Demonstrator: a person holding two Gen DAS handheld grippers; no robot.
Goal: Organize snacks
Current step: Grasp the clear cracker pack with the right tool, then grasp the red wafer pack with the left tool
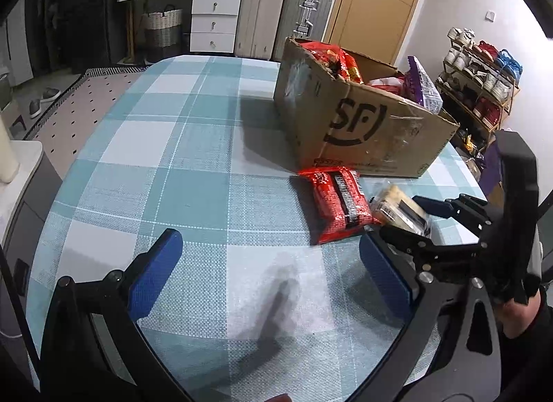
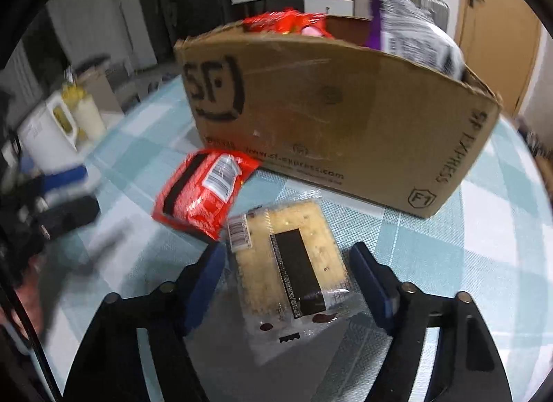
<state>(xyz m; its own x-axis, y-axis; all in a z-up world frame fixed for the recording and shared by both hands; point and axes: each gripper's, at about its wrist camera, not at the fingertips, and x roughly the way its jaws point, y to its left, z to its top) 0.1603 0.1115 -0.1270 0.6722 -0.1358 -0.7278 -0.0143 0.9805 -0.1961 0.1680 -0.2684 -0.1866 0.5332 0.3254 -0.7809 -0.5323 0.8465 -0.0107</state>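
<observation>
1. The right tongs [image 2: 287,284] stood part-way apart around the cracker packet [image 2: 293,260] on the worktop [image 2: 466,263]; contact was unclear.
2. The left tongs [image 1: 269,270] stood wide and empty.
3. The red snack bag [image 1: 335,201] lay ahead of them, before the cardboard box [image 1: 363,125].

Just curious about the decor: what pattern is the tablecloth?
The tablecloth is a pale teal and white check; the left wrist view shows it best.

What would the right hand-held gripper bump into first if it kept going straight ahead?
Probably the clear-wrapped cracker packet, which already lies between the right hand-held gripper's open fingers; the cardboard box stands beyond it.
</observation>
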